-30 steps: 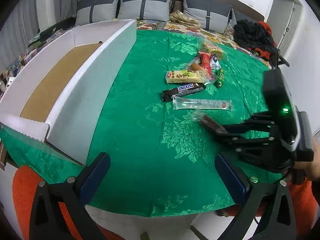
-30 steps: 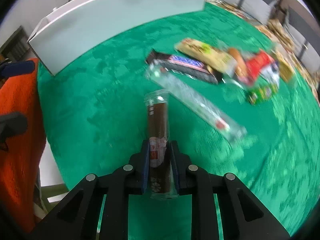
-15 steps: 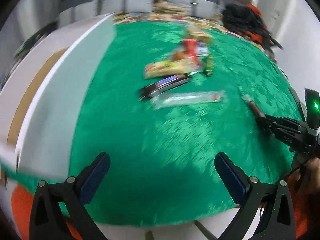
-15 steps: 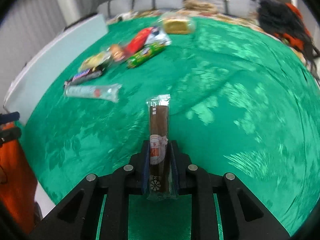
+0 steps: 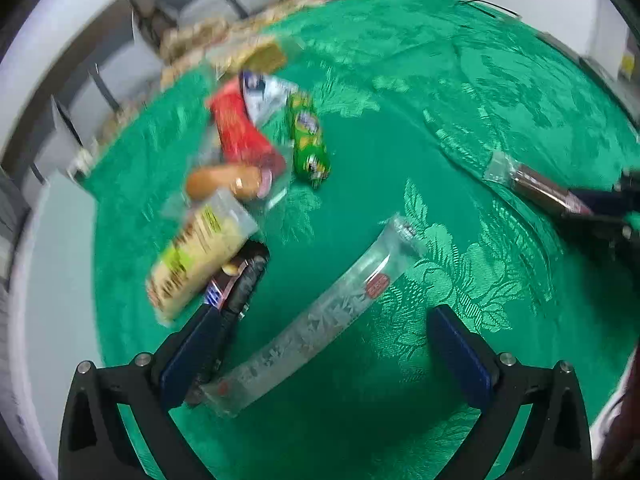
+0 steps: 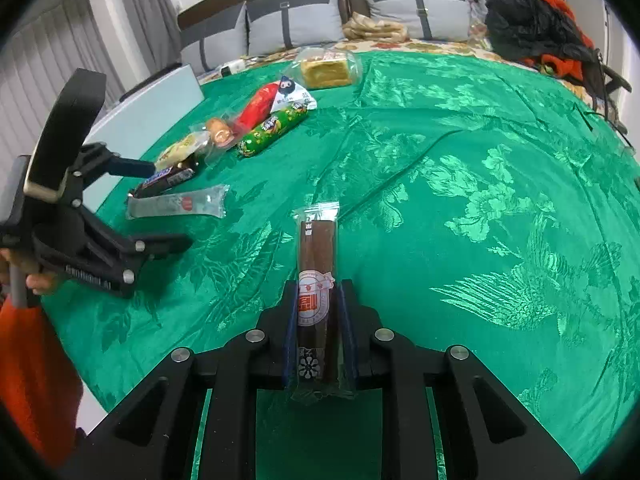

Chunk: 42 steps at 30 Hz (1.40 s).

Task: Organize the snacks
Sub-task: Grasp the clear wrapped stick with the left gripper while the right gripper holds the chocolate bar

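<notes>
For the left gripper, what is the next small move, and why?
Probably lower the left gripper a little and close it on the long clear-wrapped silver snack stick. Its jaws stand wide open, the stick lies between them on the green patterned cloth, and the right gripper already clamps the brown bar in clear wrap.
</notes>
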Available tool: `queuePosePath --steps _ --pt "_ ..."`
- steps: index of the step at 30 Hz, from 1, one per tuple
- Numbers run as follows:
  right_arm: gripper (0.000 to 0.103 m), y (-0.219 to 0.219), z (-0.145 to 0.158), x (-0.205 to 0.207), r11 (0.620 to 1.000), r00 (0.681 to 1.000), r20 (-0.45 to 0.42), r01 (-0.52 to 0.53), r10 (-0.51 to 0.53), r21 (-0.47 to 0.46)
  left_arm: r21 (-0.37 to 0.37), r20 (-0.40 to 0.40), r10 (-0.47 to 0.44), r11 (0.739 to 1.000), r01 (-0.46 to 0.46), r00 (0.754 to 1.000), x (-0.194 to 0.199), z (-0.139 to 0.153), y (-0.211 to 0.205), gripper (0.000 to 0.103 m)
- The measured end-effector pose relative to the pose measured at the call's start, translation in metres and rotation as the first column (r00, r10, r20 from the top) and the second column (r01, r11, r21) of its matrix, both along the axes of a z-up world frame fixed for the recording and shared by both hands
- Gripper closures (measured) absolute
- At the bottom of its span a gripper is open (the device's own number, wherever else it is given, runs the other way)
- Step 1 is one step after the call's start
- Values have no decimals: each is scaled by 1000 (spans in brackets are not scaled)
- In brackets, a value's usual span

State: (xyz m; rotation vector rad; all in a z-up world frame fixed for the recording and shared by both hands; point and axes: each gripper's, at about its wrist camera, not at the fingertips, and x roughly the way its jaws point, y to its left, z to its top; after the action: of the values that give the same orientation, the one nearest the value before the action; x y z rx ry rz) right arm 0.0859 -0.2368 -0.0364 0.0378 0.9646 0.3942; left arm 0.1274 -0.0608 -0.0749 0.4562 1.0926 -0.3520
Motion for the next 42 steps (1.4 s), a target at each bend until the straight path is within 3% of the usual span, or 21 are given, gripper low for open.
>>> queuePosePath --steps 3,6,12,19,24,27,29,30,33,34,36,40,42 --pt "83 -2 -1 2 1000 1000 -1 4 -4 21 -107 -117 0 994 -12 993 3 -3 11 0" --pt "83 -6 -2 4 998 1000 -13 15 -14 59 -165 -199 -55 986 22 978 -5 -6 15 0" --pt "83 -10 -3 5 996 999 -28 23 -21 92 -224 -263 -157 970 98 952 -24 -1 16 0" --pt "83 -10 -3 5 995 999 -27 19 -17 95 -221 -184 -66 975 24 981 1 22 36 1" --pt "83 -12 -3 5 995 999 -29 21 -18 101 -221 -174 10 974 -49 985 7 17 48 1" --pt "83 -12 -3 5 995 999 -28 20 -17 101 -179 -150 9 983 -36 989 7 10 32 13" --pt "83 -12 -3 5 994 999 -30 21 -18 104 -134 -151 12 990 -33 988 7 -1 18 33" --pt "82 -13 -3 5 994 999 -32 21 -17 107 -131 -143 16 991 -35 990 7 -2 17 34" --pt "76 -17 -2 6 991 999 -48 23 -17 135 -142 -130 61 987 -79 990 8 1 13 76" --pt "73 -20 -1 7 989 998 -53 28 -21 145 -136 -123 82 986 -98 989 8 2 13 84" --pt "62 -23 2 8 988 997 -73 49 -38 147 -134 -94 136 980 -148 986 2 2 19 85" --pt "62 -1 12 16 999 995 -95 12 -8 49 -215 -101 218 948 -235 971 -16 3 35 86" --pt "62 21 11 21 997 992 -122 -38 30 -65 -243 -98 236 936 -253 967 -26 7 41 86"
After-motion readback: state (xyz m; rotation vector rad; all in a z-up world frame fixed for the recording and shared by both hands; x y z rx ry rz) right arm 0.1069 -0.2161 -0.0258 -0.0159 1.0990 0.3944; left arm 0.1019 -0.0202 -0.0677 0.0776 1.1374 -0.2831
